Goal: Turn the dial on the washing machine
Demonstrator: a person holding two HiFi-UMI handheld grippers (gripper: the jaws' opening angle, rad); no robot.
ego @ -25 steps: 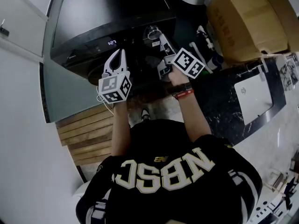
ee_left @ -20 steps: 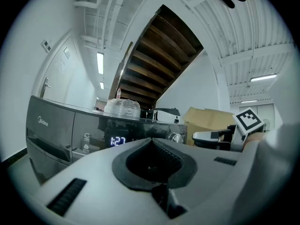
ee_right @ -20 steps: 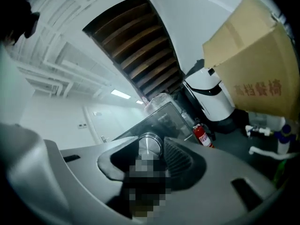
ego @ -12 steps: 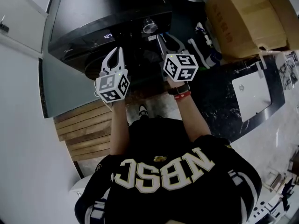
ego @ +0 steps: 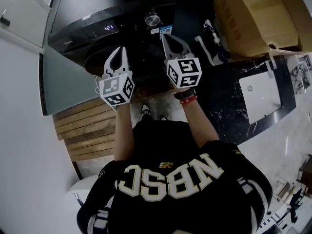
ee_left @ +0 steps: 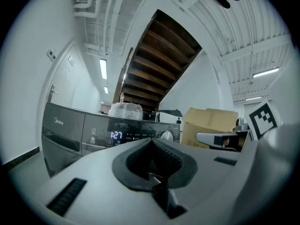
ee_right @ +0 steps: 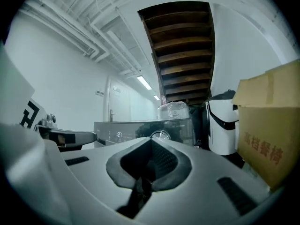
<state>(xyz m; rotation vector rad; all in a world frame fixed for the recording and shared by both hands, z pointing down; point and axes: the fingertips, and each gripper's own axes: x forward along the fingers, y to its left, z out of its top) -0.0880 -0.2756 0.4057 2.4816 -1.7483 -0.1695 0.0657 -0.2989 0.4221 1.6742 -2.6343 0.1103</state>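
**Head view:** A person in a black lettered jersey faces a dark grey washing machine, holding a gripper level in each hand. The left gripper points at the machine's front below its lit blue display. The right gripper aims just beneath the round silver dial, near it but not touching. The dial sits on the control panel to the right of the display. A large brown cardboard box stands at right above a black marbled surface that carries a flat white device. Pale wooden slats lie at left.

**Left gripper view:** The left gripper's grey fingers are together, tip to tip, with nothing between them. Beyond them are the machine's panel, the display and the dial. A plastic-wrapped bundle sits on top of the machine, under the dark brown wooden staircase.

**Right gripper view:** The right gripper's fingers have just closed and meet at the tips, empty. The dial shows straight ahead just over the fingertips, clear of them. A white container with a black band stands between the machine and the box.
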